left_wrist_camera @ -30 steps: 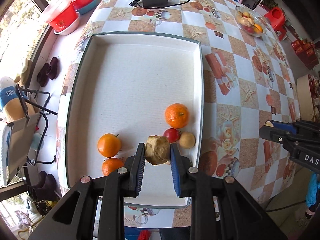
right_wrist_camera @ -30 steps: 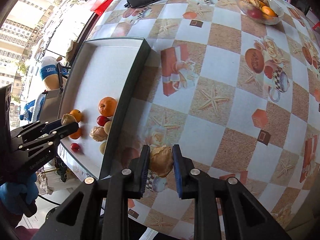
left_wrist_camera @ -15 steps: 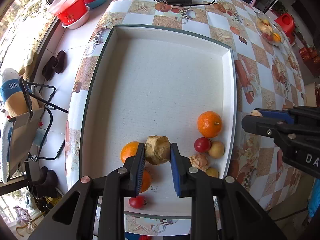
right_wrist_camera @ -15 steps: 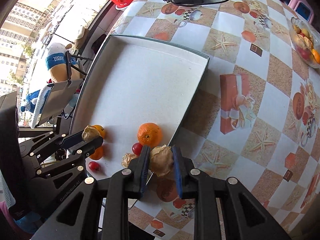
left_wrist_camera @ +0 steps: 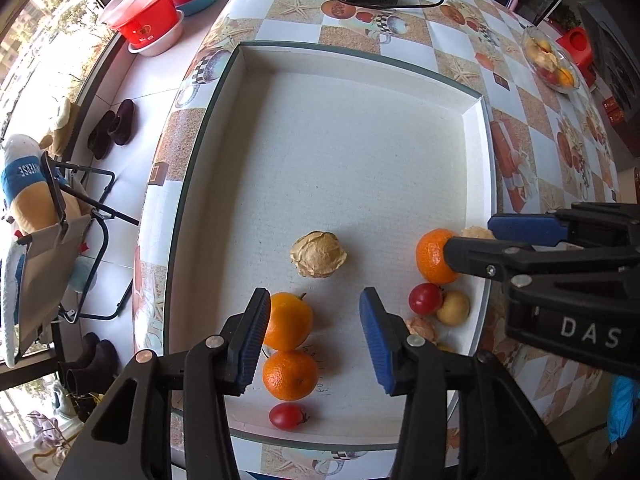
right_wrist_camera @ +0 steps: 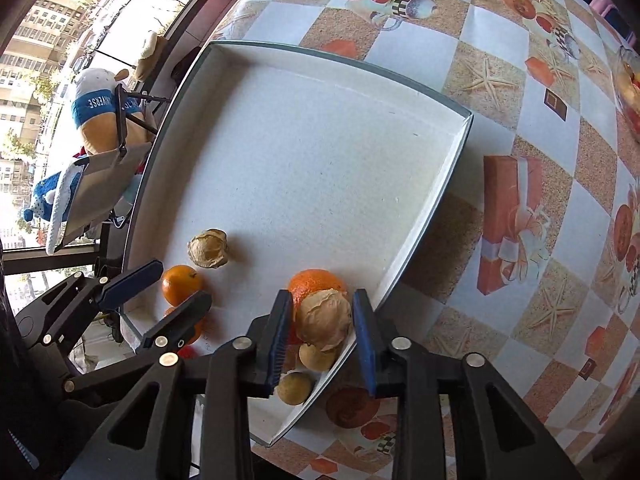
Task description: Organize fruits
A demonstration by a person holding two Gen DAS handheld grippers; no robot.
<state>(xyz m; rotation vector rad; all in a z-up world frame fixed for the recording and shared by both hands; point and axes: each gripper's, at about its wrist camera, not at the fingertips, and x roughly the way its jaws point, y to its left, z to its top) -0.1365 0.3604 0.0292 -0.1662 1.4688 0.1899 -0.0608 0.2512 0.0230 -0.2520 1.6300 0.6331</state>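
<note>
Patterned table, white tray (left_wrist_camera: pixel 478 152): several fruits inside, left gripper (left_wrist_camera: pixel 314 334) spread empty, right gripper (right_wrist_camera: pixel 320 332) clamping husked fruit (right_wrist_camera: pixel 324 320), unplaced.

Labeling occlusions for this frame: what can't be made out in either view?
- Left wrist view: the husked fruit in the right hand-held gripper is mostly hidden by its fingers.
- Right wrist view: the cherry tomato is mostly behind the left hand-held gripper.
- Right wrist view: the glass bowl is cut by the edge.

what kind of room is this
Probably a home dining area: a table with a printed tablecloth, shoes on the floor by the window, and a glass fruit bowl.
</note>
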